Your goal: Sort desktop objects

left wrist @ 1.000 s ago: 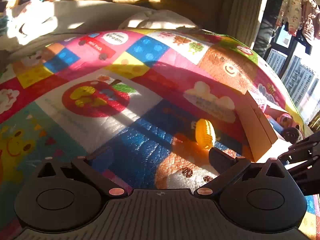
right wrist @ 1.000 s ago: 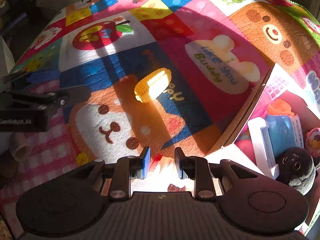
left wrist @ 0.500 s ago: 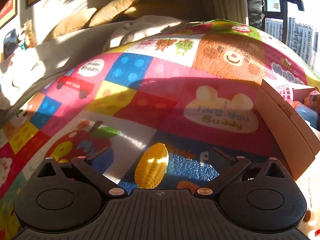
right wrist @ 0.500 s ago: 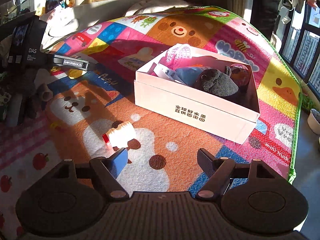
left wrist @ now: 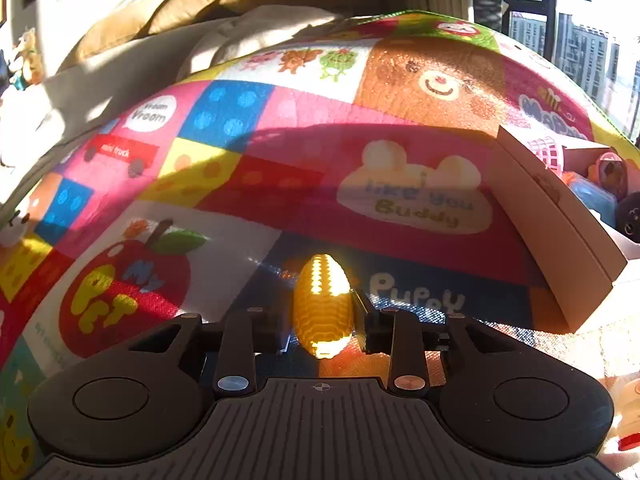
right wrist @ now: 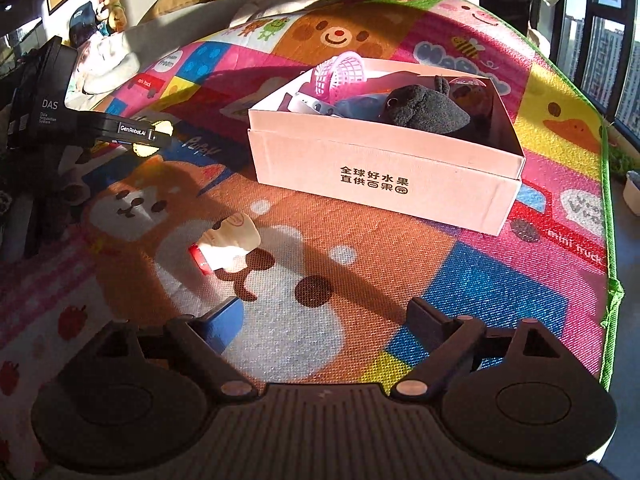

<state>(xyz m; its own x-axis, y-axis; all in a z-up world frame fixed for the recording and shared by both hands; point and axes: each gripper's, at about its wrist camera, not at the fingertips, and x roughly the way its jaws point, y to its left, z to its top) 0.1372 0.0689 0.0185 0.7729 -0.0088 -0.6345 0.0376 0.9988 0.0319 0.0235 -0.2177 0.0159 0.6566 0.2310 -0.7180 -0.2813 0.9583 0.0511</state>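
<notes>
My left gripper [left wrist: 322,326] is shut on a yellow toy corn cob [left wrist: 322,304], low over the colourful play mat [left wrist: 248,176]. In the right wrist view the left gripper [right wrist: 138,134] shows at the far left with the corn [right wrist: 150,144] between its fingers. My right gripper [right wrist: 322,312] is open and empty above the mat. A small white bottle with a red cap [right wrist: 226,246] lies on the mat ahead and left of it. A pink cardboard box [right wrist: 384,168] holds a black plush toy [right wrist: 424,110], a pink mesh ball [right wrist: 340,76] and other toys.
The box [left wrist: 560,232] stands to the right of the left gripper. A sofa with cushions [left wrist: 192,4] lies behind the mat. Windows [right wrist: 600,36] are on the right, and the mat's green edge [right wrist: 608,240] runs along the floor there.
My left gripper has closed on the corn cob, which was lying loose between its open fingers. My right gripper has shifted slightly and stays open.
</notes>
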